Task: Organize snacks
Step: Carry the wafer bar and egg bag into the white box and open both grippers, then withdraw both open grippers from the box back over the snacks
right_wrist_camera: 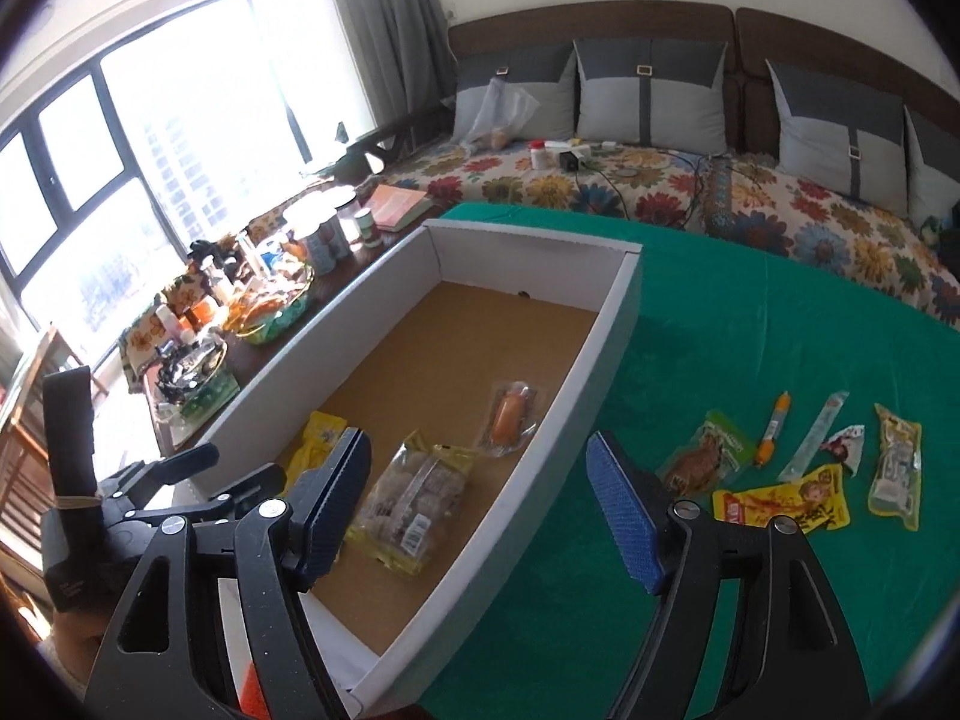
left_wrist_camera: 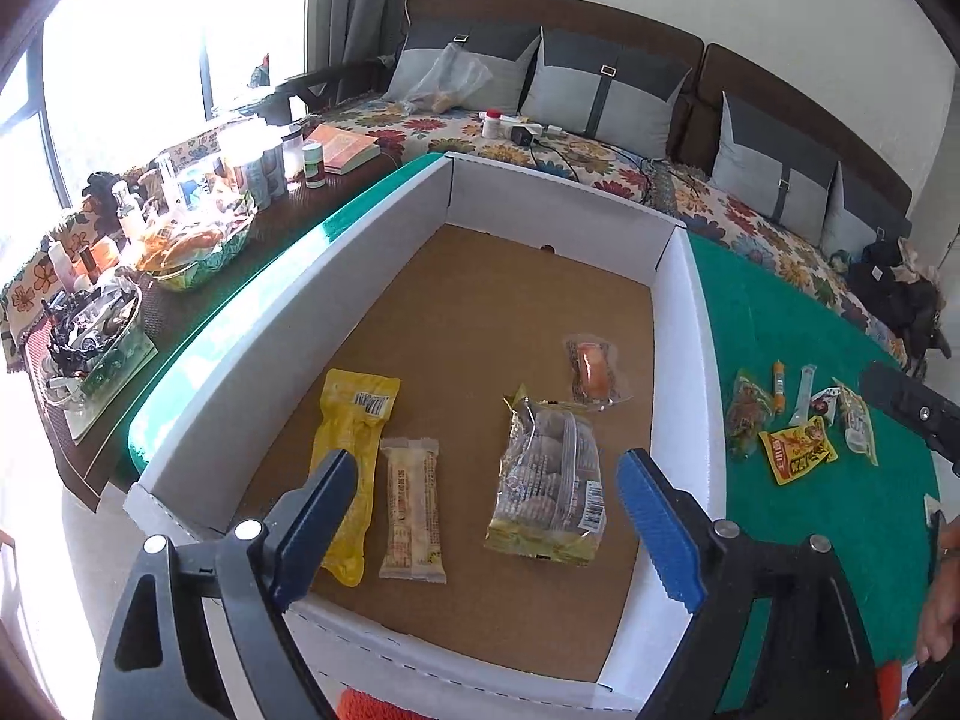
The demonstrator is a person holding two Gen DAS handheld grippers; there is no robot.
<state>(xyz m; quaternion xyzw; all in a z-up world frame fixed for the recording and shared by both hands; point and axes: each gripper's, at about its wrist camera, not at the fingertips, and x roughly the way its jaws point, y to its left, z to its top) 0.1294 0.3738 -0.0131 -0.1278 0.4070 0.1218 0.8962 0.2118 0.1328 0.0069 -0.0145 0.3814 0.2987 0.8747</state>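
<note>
Clutter crowds the side desk at far left: bottles, jars and baskets, washed out by window glare and hard to tell apart. Next comes the white-walled cardboard box on the green cloth.

Inside the box, from left: a yellow packet, its lower part hidden behind a finger of the left claw; a beige bar just beside it; a clear bag of round snacks; and, farther back, a clear-wrapped orange sausage. The left claw hangs over the near end of the box, fingers spread wide, pinching nothing.

In the right wrist view the right claw is likewise spread and empty, straddling the box's right wall; its left finger covers most of the yellow packet and all of the beige bar.

Right of the box, loose snacks lie on the cloth: a green-edged packet, a thin orange stick, a clear tube, a small torn-looking wrapper, a yellow printed packet partly behind the right claw's finger, and a pale pouch. Their print is too small to read.

Behind everything runs a floral-covered sofa.
</note>
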